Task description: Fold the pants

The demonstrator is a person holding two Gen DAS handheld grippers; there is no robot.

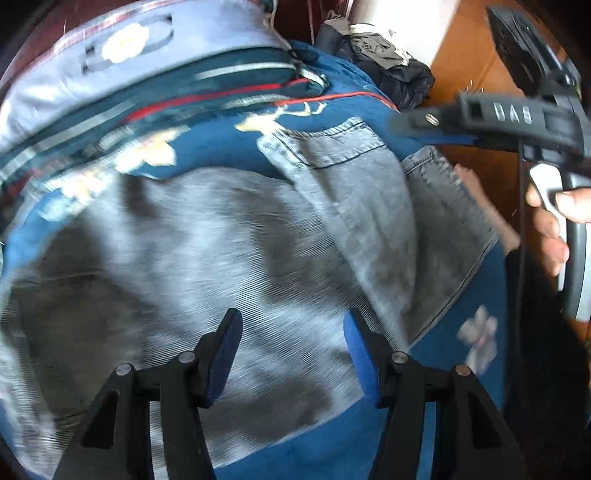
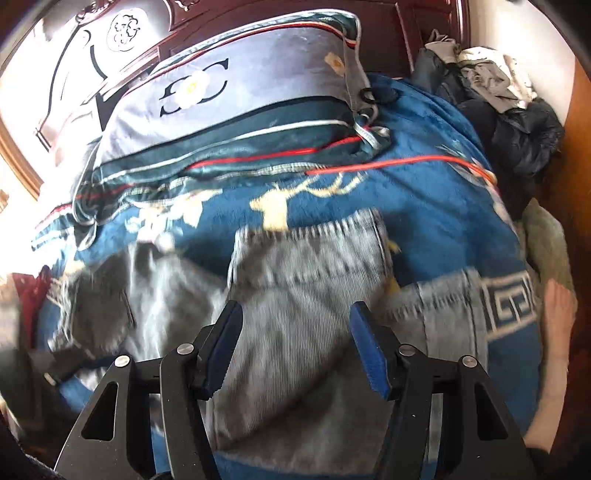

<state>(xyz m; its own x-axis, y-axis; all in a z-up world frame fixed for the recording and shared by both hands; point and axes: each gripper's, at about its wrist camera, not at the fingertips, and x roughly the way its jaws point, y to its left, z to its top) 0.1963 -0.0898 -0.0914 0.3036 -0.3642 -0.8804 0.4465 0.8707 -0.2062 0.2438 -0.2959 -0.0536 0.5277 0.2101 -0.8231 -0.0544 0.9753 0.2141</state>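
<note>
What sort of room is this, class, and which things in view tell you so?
Most likely a bedroom: the grey pants lie on a bed's blue blanket, with a pillow against a carved wooden headboard.

Ahead of the left claw the grey pants lie flat on the blue blanket, with nothing standing up from them to block a pass. Further ahead, a stack of striped pillows closes that side. To the claw's right, the right claw and its hand fill the passage. Ahead and right, a heap of dark clothes blocks the corner.
</note>
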